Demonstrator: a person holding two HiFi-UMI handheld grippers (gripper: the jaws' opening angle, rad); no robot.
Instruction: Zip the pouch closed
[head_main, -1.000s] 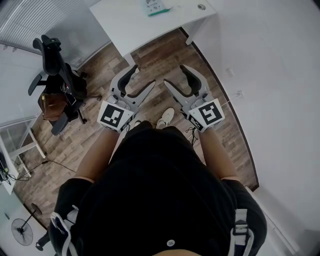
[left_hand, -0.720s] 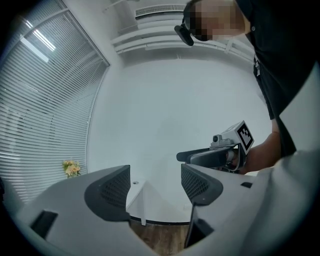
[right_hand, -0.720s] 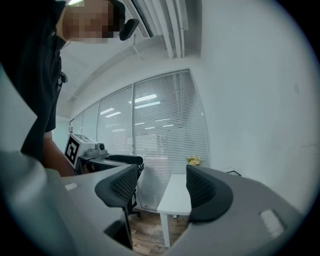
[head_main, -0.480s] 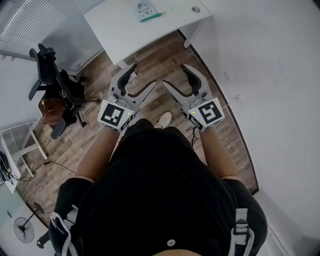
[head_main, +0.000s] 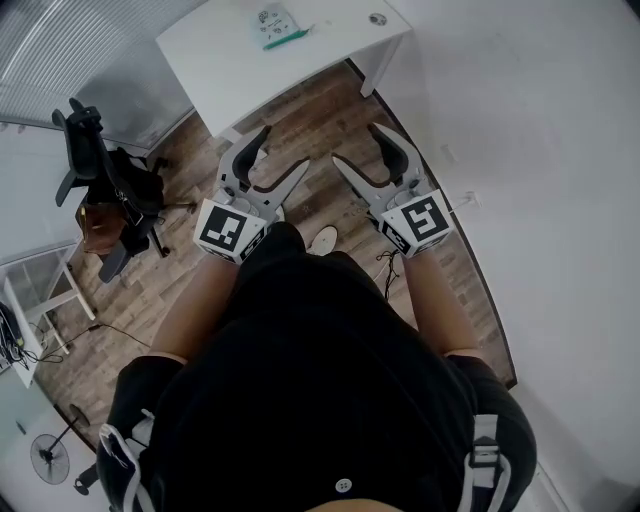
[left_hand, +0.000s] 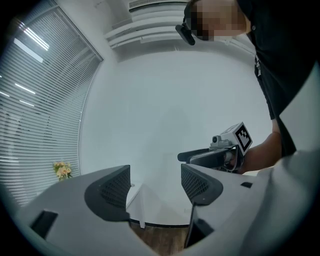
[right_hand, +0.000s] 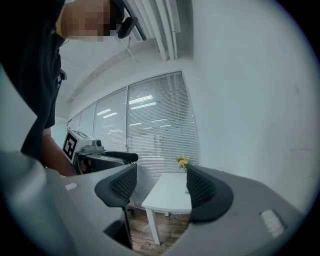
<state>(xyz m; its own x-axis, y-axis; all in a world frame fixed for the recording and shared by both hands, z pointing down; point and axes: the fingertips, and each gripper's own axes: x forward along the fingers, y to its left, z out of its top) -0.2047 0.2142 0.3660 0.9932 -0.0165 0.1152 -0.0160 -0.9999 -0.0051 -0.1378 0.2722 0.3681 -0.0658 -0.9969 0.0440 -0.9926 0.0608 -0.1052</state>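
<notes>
- Left gripper (head_main: 281, 153) and right gripper (head_main: 358, 147) are held out level ahead of the person. Both sets of jaws have just been opening and now stand spread wide, with nothing between them in either gripper view.
- The two tools ride side by side over the wooden floor (head_main: 310, 110), tips toward the white table (head_main: 225, 62) but well apart from it.
- More of the table shows in the head view than a second ago, so the person appears to be walking up to it.
- The pouch (head_main: 275, 25) lies flat on the tabletop towards its far edge, a teal strip along one side, untouched. It is too small to tell how far its zip stands open.
- This looks like the approach, with the zipping not yet begun. One gripper will likely need to steady the pouch while the other takes the pull.
</notes>
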